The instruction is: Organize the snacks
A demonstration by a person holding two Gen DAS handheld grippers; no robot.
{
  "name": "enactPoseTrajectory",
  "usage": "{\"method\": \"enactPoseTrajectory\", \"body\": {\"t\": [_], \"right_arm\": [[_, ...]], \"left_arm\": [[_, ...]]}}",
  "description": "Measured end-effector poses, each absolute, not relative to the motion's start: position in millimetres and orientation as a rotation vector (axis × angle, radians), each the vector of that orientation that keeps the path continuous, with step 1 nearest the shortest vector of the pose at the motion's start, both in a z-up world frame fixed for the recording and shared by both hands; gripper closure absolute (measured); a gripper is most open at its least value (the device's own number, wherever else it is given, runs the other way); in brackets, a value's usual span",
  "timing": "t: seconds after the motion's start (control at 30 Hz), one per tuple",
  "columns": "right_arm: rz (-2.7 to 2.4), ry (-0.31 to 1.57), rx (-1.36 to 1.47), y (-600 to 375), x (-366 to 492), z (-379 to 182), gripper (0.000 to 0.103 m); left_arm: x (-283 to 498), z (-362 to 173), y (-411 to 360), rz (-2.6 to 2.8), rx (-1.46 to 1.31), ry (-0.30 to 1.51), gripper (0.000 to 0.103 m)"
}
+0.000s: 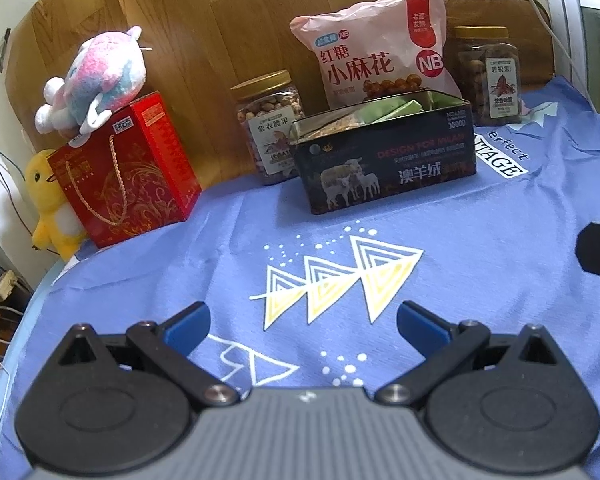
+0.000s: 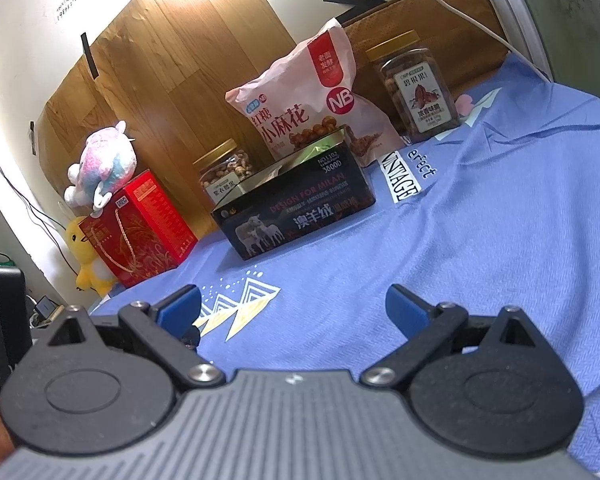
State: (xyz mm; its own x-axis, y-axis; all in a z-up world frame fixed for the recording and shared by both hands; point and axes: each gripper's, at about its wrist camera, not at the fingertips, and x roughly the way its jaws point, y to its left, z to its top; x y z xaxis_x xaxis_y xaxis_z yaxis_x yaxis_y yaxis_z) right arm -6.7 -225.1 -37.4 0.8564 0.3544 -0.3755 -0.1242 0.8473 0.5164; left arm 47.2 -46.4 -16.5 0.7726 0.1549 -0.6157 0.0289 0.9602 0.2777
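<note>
Jaws on both the left gripper (image 1: 303, 322) and right gripper (image 2: 293, 309) are spread wide, nothing held. Black tin (image 1: 384, 158), centre frame, is already filled; pink snack bag (image 1: 374, 46) and two jars are left behind it. Judged: between picks; a forward reach is called for.

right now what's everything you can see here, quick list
tin: 1, black, open, mid cloth, packets inside
bag: 1, pink, upright behind tin
jars: 2, clear, gold lids, one each side of bag
box: 1, red, left edge of cloth
plush: 1, pink-blue, on box
duck: 1, yellow, left of box
cloth: 1, blue, printed, covers the surface
left gripper: fingers open, nothing held
right gripper: fingers open, nothing held
</note>
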Motion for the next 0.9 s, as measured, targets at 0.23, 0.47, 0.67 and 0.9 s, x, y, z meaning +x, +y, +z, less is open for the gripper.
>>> {"method": "enactPoseTrajectory", "body": {"t": [0.23, 0.47, 0.67, 0.9], "right_arm": [[0.261, 0.487, 0.503, -225.6, -5.4, -40.8, 0.003], [0.256, 0.488, 0.505, -227.4, -4.4, -41.9, 0.003], [0.257, 0.492, 0.505, -227.7, -2.7, -42.5, 0.003], [0.261, 0.491, 0.500, -226.7, -0.9, -41.4, 0.003]], "left_arm": [[48.6, -17.5, -47.3, 0.032, 0.250, 0.725, 0.000], [50.6, -18.0, -50.0, 0.003, 0.230, 0.757, 0.000], [52.1, -16.3, -52.7, -0.016, 0.223, 0.767, 0.000], [53.3, -14.5, -52.4, -0.020, 0.215, 0.769, 0.000]]}}
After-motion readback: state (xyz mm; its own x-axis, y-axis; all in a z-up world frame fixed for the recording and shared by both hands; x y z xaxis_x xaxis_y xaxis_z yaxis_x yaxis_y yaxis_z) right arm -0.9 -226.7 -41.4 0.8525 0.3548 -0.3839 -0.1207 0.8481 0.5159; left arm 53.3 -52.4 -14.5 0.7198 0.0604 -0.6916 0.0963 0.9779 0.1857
